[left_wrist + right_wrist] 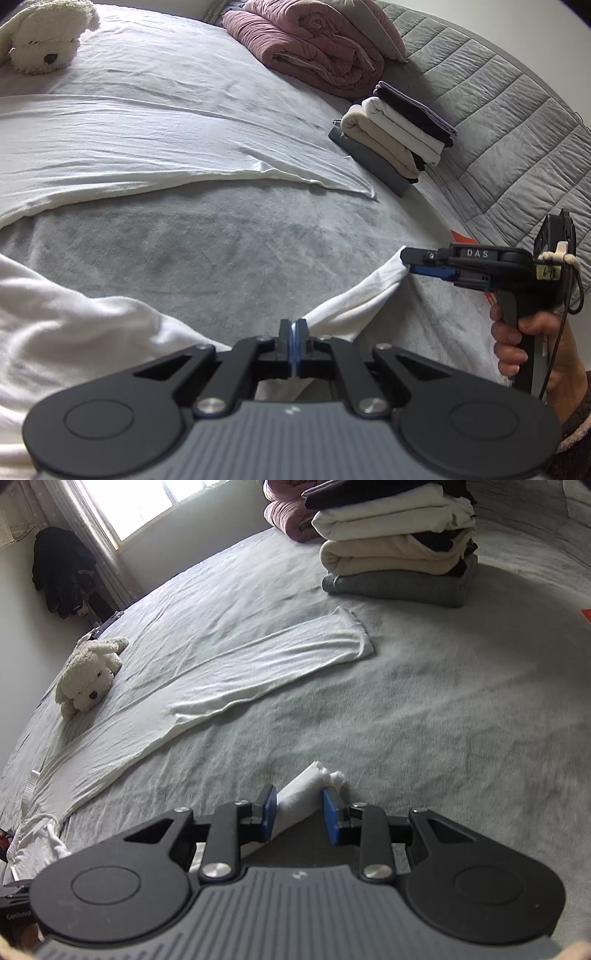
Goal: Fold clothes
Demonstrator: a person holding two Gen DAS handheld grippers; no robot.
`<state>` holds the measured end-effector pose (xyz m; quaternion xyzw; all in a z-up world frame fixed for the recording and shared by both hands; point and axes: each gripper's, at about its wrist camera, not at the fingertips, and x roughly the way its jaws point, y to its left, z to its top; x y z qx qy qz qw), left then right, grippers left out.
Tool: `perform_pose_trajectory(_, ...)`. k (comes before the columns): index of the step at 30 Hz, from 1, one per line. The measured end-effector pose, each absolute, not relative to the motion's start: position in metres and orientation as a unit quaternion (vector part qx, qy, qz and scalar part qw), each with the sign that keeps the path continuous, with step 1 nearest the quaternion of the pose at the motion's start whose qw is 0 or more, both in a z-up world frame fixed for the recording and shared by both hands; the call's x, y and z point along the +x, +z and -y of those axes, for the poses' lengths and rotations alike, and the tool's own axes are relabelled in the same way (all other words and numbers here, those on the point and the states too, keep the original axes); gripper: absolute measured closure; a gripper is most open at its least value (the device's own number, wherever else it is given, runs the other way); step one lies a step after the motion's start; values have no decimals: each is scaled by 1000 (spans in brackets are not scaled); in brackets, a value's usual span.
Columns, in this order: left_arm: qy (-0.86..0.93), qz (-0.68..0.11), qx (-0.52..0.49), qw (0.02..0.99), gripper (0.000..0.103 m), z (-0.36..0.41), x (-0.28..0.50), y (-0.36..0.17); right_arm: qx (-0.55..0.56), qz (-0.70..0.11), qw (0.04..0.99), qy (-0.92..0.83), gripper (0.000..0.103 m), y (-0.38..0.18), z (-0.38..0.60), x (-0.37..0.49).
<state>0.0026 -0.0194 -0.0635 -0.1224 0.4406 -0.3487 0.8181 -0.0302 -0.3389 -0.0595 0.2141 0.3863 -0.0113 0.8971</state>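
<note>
A white long-sleeved garment [147, 147] lies spread across the grey bed [221, 240]; one sleeve [258, 653] stretches flat toward the folded stack. My left gripper [294, 325] is shut on a fold of the white fabric at the near edge. From there a taut strip of cloth runs right to my right gripper [408, 262], held by a hand [517, 339]. In the right wrist view, the right gripper [299, 797] has the bunched end of the other sleeve [306, 790] pinched between its blue pads [269, 812], lifted just above the blanket.
A stack of folded clothes [391, 136] [399, 542] sits at the far right beside a grey quilted headboard [498, 129]. A rolled pink quilt [314, 48] lies behind it. A white plush dog [40, 37] [90, 675] rests at the far left. Dark clothes [59, 572] hang by the window.
</note>
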Motion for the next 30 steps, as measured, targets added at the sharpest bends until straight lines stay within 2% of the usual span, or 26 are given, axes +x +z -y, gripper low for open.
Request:
perform_pose_trajectory(10, -369, -435, -99, 815, 102, 22, -7, -59, 295, -383, 875, -29, 71, -55, 357, -43)
perform_pose_trajectory(18, -367, -437, -92, 816, 102, 22, -8, -61, 336, -394, 855, -31, 71, -75, 359, -44)
perform_pose_trajectory(20, -366, -438, -92, 816, 102, 23, -8, -62, 345, -390, 853, -36, 81, -82, 359, -42)
perform_pose_trajectory(21, -368, -437, -93, 815, 102, 23, -9, -61, 339, -388, 856, -36, 93, -80, 358, -43)
perform_pose_trajectory(22, -371, -436, -92, 815, 102, 23, -10, -60, 333, -387, 859, -37, 96, -77, 357, -45)
perform_pose_trajectory(30, -427, -417, -65, 800, 102, 26, -24, -49, 277, -387, 879, -41, 97, -57, 351, -64)
